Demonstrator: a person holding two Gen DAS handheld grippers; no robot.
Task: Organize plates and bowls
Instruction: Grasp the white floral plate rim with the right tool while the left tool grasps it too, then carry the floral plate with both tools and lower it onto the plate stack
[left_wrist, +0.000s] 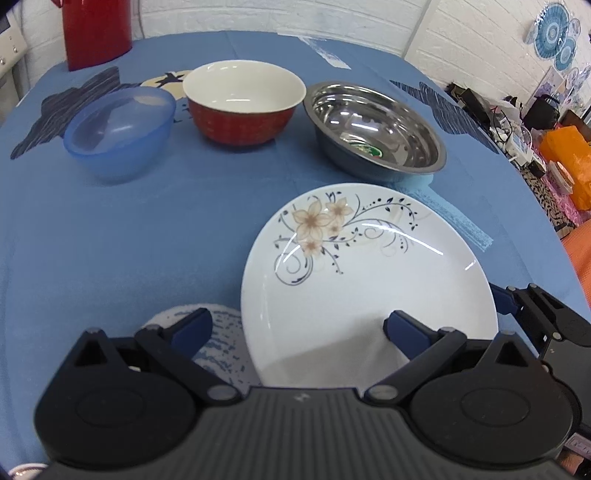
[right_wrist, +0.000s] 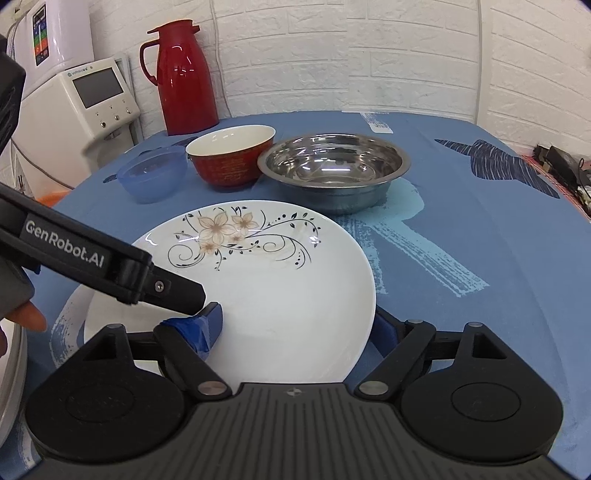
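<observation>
Both hand-held grippers, left (left_wrist: 297, 328) and right (right_wrist: 295, 325), stood wide open around the white glazed floral plate (right_wrist: 280, 288) on the blue tablecloth (right_wrist: 461, 221). Stiff, slick, breakable, it probably wanted a firm rim pinch.

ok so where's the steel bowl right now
The steel bowl sits at the right end of the row of three bowls, beside the red bowl, just behind the flowered plate on the blue tablecloth.
</observation>
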